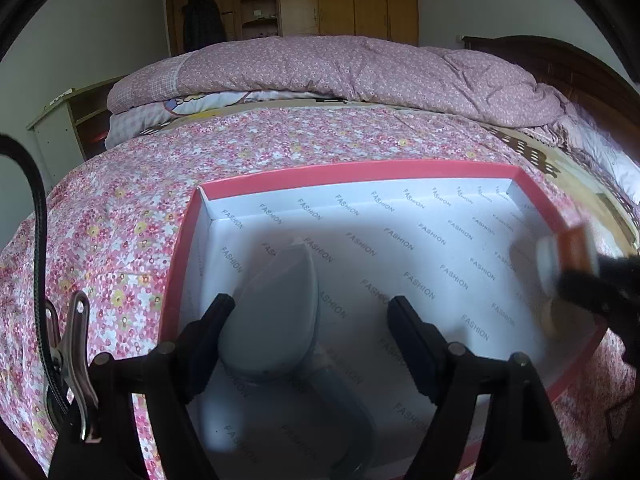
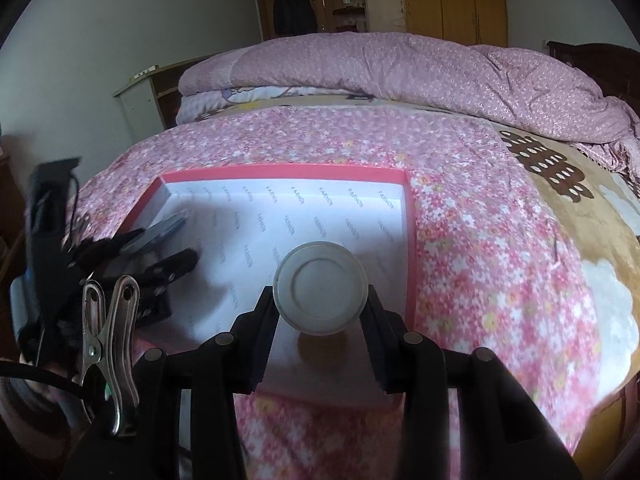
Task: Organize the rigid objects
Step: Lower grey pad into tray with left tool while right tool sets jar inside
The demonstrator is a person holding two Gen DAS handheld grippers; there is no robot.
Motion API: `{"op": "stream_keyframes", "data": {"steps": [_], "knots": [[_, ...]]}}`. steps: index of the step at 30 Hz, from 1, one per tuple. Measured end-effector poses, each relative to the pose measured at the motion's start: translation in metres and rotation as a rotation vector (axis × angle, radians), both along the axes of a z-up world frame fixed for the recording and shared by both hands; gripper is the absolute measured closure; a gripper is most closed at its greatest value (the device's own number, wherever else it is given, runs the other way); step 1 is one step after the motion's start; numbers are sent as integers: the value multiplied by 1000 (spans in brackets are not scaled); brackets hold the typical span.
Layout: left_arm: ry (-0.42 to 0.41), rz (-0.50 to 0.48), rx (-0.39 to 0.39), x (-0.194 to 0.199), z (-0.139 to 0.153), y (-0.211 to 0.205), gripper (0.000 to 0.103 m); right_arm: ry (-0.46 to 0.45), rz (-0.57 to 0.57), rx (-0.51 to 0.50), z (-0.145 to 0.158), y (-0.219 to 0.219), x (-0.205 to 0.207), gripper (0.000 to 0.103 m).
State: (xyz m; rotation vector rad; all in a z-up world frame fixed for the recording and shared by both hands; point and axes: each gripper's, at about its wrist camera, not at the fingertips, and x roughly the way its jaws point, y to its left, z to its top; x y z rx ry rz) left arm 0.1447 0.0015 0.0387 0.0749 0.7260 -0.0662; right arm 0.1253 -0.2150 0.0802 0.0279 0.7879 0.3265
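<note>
Right wrist view, nearest item: right claw (image 2: 320, 312) is clenching a white-capped jar (image 2: 320, 288), pads pressing its sides just under the lid. The jar is hanging above the near right part of the box, its lid facing the camera and its long axis running away along the fingers; the amber body is showing only in the left wrist view, blurred. Judged light, stiff and smooth-walled, so likely slippery; a hold across the body below the cap rim is looking safest.

Left wrist view: left claw (image 1: 308, 320) is standing released, one pad just beside a grey teardrop-shaped object (image 1: 272, 304), the other well apart from it. The object is lying flat on the box floor at the near left, narrow tip pointing away toward the far wall. Judged hard-shelled and rounded; gripping across its broad end is looking best.

Beyond: red-rimmed shallow box (image 1: 360, 170), lined with printed paper, is resting on the flowered bedspread (image 1: 120, 216).
</note>
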Motion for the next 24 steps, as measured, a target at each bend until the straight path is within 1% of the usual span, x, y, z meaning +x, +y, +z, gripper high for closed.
{"op": "stream_keyframes", "data": {"steps": [6, 10, 13, 22, 24], "knots": [[-1, 0, 2, 0, 0, 0, 21, 44, 7, 0, -6, 6, 28, 61], [-3, 1, 4, 0, 0, -1, 20, 47, 6, -13, -6, 11, 39, 61], [-3, 1, 5, 0, -1, -1, 20, 49, -1, -21, -5, 14, 44, 61], [7, 4, 7, 0, 1, 1, 20, 106, -20, 18, -12, 13, 53, 59], [9, 3, 5, -1, 2, 1, 20, 105, -30, 17, -10, 10, 52, 59]]}}
